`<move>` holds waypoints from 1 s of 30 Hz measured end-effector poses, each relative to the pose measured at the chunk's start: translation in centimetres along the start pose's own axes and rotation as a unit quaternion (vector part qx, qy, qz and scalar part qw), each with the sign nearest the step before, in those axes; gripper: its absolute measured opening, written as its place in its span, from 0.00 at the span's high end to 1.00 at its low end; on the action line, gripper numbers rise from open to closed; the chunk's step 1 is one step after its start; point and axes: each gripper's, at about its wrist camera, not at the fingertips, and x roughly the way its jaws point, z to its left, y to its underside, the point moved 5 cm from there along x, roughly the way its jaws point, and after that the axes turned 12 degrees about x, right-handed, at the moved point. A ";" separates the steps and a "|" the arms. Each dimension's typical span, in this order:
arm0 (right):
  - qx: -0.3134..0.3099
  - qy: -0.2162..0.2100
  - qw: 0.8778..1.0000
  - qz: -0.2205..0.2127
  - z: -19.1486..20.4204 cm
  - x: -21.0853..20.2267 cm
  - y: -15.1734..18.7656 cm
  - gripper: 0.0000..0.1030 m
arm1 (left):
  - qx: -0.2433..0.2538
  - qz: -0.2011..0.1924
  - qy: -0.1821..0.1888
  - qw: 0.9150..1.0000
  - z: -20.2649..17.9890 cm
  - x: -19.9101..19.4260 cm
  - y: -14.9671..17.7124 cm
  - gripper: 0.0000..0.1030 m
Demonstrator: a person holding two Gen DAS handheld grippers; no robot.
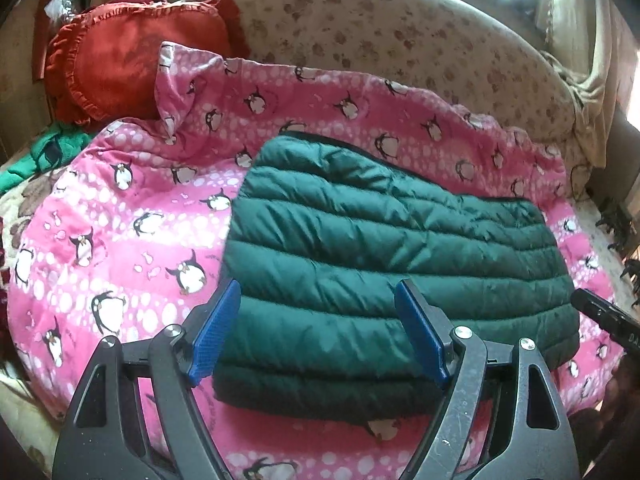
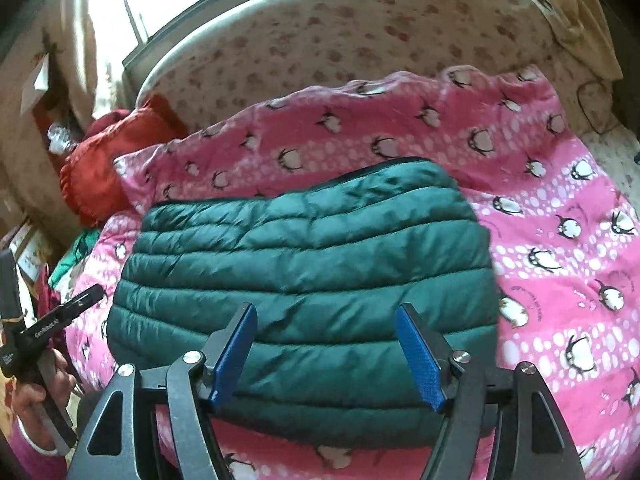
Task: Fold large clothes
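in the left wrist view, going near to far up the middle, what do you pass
left tool, open and holding nothing → folded green puffer jacket → pink penguin blanket → floral padded headboard

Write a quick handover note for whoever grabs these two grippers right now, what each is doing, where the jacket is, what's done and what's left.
Left gripper: open, holding nothing, hovering over the jacket's near left part.
Right gripper: open, holding nothing, over the jacket's near edge.
Jacket: dark green puffer, lying on the pink penguin blanket on the bed, folded into a compact rectangle.
Done: the folding looks essentially finished, no sleeves or hood sticking out.
Left: probably just tidy the edges. A red pillow sits behind the blanket, out of the way.
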 end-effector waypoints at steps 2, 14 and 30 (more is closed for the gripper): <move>-0.002 -0.003 1.000 -0.002 0.9 0.1 0.8 0.30 | 0.001 0.000 0.001 1.000 -0.8 -0.1 0.4 0.22; -0.024 0.023 0.999 -0.017 3.5 0.8 3.3 0.25 | 0.034 -0.003 -0.020 0.999 -4.4 -0.2 1.7 0.22; -0.012 0.026 1.000 -0.012 4.1 1.7 4.5 0.25 | 0.061 -0.005 -0.054 0.997 -5.4 0.3 2.5 0.22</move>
